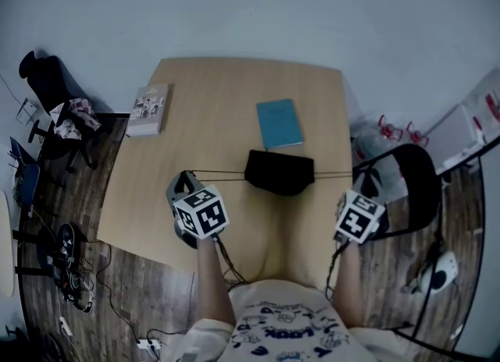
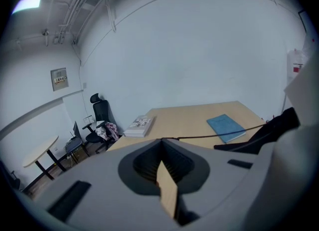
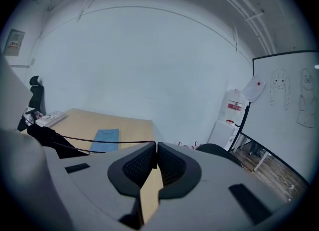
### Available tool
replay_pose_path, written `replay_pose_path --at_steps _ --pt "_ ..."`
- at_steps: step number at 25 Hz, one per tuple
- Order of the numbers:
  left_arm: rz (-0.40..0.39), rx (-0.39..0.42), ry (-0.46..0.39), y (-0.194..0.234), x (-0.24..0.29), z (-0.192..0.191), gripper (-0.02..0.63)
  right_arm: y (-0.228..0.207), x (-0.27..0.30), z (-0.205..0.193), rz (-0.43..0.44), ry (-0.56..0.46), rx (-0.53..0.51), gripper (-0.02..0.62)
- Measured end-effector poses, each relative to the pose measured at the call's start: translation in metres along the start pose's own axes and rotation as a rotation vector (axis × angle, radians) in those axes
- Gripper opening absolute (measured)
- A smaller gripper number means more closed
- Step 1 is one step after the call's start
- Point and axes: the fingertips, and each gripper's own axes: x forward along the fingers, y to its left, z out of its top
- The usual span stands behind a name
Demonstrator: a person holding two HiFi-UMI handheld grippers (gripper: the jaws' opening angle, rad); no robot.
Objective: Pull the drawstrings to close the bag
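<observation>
1. At the far left, on the wooden floor, a black office chair (image 1: pixel 53 85) stood with clothes heaped on its seat.
2. On the left edge of the light wooden counter (image 1: pixel 211 118) lay a thick book with a pictured cover (image 1: pixel 148 108).
3. The left gripper (image 1: pixel 186 175) was held over the near left part of the counter. In the left gripper view its fingers (image 2: pixel 145 165) were pressed together, pinching the end of the left drawstring (image 1: pixel 220 173).
4. That thin dark cord ran straight and taut from the fingertips to the bag.
5. The black drawstring bag (image 1: pixel 280 171) lay on the counter between the two grippers, near the front edge. Its top was gathered into a bunched, rounded shape.
6. Just behind the bag, apart from it, a blue notebook (image 1: pixel 279 123) lay flat.
7. The right drawstring (image 1: pixel 333 175) stretched from the bag's right side, past the counter's right edge, to the right gripper (image 1: pixel 360 178).
8. In the right gripper view, its fingers (image 3: pixel 170 164) were closed tight on the cord's end, with the cord (image 3: pixel 99 141) leading left to the bag (image 3: pixel 42 134).
9. Beside that gripper, on the floor, stood a second black chair (image 1: pixel 419 184).
10. Farther right, a whiteboard (image 3: pixel 291 100) showed line drawings.
</observation>
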Motion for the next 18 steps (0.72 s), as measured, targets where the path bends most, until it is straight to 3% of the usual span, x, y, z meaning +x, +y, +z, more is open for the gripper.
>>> replay_pose_path --at_steps 7,18 --pt "0.044 0.013 -0.001 0.008 0.002 0.001 0.003 -0.010 0.005 -0.001 -0.023 0.004 0.022 0.014" --pt "0.073 -0.037 0.015 0.021 0.007 0.003 0.003 -0.017 0.009 0.010 -0.024 -0.023 0.041 0.014"
